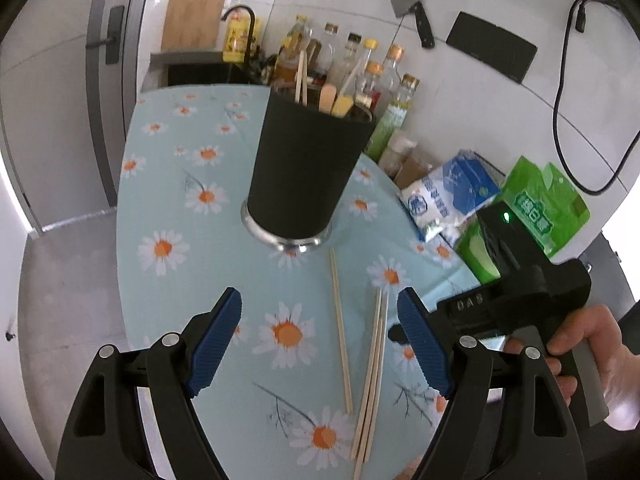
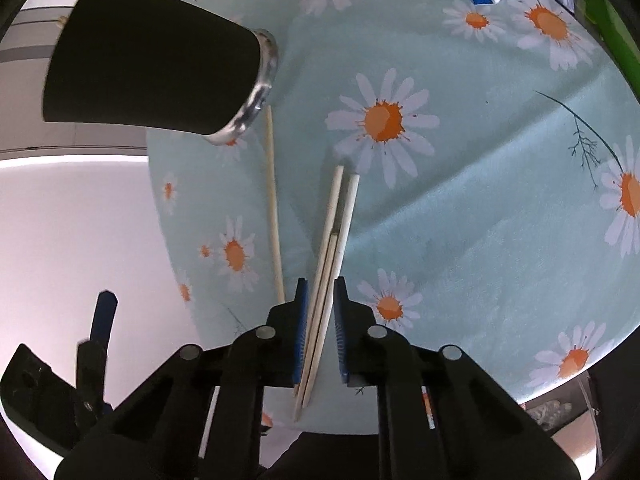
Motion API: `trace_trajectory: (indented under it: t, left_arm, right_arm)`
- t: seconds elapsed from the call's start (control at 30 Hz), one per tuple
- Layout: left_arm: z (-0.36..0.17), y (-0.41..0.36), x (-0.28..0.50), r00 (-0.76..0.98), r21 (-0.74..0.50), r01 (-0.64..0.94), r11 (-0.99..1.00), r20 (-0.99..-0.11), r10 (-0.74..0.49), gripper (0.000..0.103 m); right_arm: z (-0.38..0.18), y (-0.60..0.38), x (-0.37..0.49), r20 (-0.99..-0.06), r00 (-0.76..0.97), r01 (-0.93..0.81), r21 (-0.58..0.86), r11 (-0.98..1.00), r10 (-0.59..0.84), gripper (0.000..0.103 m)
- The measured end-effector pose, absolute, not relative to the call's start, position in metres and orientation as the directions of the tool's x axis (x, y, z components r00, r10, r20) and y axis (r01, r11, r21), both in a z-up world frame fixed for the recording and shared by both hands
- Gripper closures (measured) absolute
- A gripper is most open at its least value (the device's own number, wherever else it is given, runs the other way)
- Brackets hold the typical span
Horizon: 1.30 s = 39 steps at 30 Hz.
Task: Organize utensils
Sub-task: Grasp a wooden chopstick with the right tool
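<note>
Left gripper: seen from its own wrist view, the blue pads are spread wide apart, nothing is held between them, and the jaws hang over the tablecloth at the lower centre of the frame
Right gripper: the blue pads are drawn close together around a bundle of three chopsticks; narrow gaps are seen between pads and sticks, so a firm clamp cannot be confirmed
Single chopstick: laid alone on the cloth, just left of the bundle and apart from it, its far end near the holder's base
Utensil holder: a black cup with a metal foot, stood upright at the centre of the left wrist frame; chopsticks and wooden handles are seen sticking out of its top
Tablecloth: pale blue with white and orange daisies, spread over a round table
Right hand: seen at the right edge of the left wrist frame, wrapped around the right gripper's handle
Background: bottles are lined up behind the holder, a cleaver is hung on the wall at the upper centre, green and blue packets are piled at the right
</note>
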<state>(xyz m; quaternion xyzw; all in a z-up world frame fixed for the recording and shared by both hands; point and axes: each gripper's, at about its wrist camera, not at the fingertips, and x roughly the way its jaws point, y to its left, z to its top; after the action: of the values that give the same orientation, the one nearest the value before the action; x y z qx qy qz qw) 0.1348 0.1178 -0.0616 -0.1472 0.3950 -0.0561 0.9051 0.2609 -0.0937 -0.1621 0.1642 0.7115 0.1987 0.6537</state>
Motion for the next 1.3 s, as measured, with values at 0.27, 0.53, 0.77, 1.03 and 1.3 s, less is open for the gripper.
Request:
trace_trajectory:
  t: [0.27,0.53,0.77,1.03,1.3]
  left_arm:
    - [-0.079,0.123,0.127,0.653,-0.334,-0.003,0.942,-0.714,-0.251,0.025]
    - [-0.090,0.136,0.125,0.640,-0.366,-0.002,0.931,-0.716,-0.280,0.025]
    - [-0.094,0.146,0.127,0.640,-0.393,0.001,0.920,-0.706,-0.302,0.025]
    - [-0.097,0.153,0.129,0.643,-0.403,0.018,0.915,-0.696,-0.319,0.025]
    - [-0.098,0.161,0.131,0.644,-0.431,0.013,0.902,-0.686,-0.338,0.025]
  right_arm:
    - [-0.172,-0.081,0.263,-0.904,-0.096,-0.004,0.419,0.908,0.417,0.091]
    - [-0.173,-0.071,0.261,-0.935,-0.073,0.002,0.347,0.938,0.347,0.096]
    - [-0.173,-0.075,0.262,-0.946,-0.082,0.054,0.309,0.949,0.313,0.097]
    - [-0.172,-0.063,0.262,-0.976,-0.077,0.061,0.199,0.978,0.204,0.097]
    - [-0.174,-0.044,0.265,-0.988,-0.079,0.078,0.128,0.989,0.134,0.098]
